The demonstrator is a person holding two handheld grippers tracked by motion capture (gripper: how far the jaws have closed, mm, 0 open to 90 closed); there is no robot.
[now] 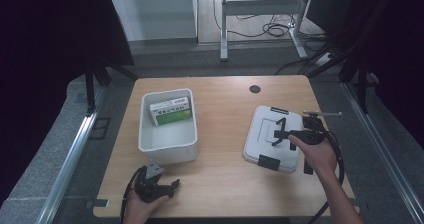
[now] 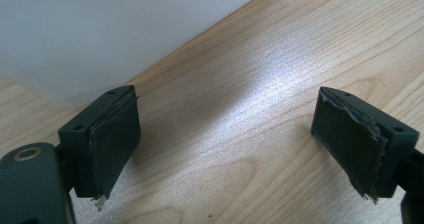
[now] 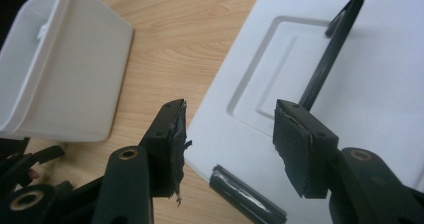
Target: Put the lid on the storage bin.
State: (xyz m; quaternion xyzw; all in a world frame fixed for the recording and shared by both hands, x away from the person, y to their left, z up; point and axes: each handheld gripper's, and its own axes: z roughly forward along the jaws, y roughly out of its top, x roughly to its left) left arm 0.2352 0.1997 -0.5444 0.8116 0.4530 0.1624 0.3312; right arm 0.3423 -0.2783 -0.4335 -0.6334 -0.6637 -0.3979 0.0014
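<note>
A white bin (image 1: pixel 167 145) stands on the left half of the wooden table (image 1: pixel 225 179), with a green and white box (image 1: pixel 171 111) lying inside it. To the right lies a white lid (image 1: pixel 262 146) with a black handle (image 3: pixel 330 54) and black latches (image 3: pixel 245 194). My right gripper (image 1: pixel 280 134) hovers over the lid, open, its jaws (image 3: pixel 231 119) above the lid's near edge and just short of the raised handle. My left gripper (image 1: pixel 172 186) rests near the table's front edge below the bin, open (image 2: pixel 225 114) with only bare wood between its fingers.
The bin's wall (image 2: pixel 100 29) rises close ahead and to the left of the left gripper. A dark round grommet (image 1: pixel 255 89) sits at the back of the table. Bare wood lies between bin and lid. Table legs and cables lie on the floor beyond.
</note>
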